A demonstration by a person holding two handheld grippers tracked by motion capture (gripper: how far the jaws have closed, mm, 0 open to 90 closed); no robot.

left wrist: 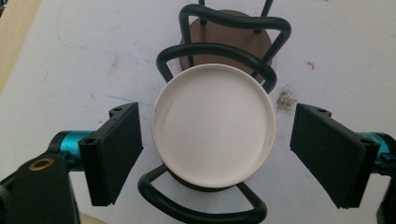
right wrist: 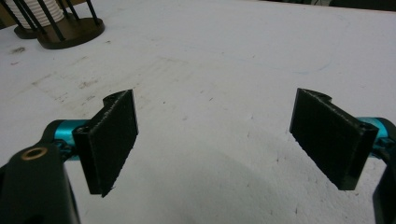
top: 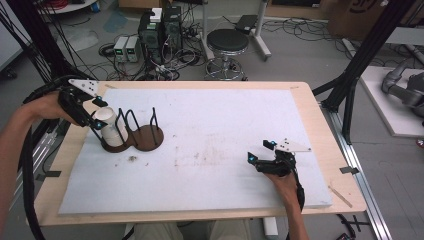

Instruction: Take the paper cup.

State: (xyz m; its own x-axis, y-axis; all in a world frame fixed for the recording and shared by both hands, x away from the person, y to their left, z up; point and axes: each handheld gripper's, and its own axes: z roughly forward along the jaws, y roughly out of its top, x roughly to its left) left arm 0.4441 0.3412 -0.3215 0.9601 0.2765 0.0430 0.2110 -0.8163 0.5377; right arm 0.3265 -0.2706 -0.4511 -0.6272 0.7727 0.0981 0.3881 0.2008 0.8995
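A white cup stands in the left well of a brown two-well holder with black wire loops, at the left of the white board. My left gripper hangs over it. In the left gripper view the cup's round face lies between the two pads, with a gap on each side, so the jaws are open around it without touching. Near the front right of the board my right gripper rests open on bare board, nothing between its jaws. The holder shows far off at top left in the right gripper view.
The white board lies on a wooden table. The holder's right well holds nothing. A dark smudge marks the board in front of the holder. Beyond the table stand a stool and computer boxes.
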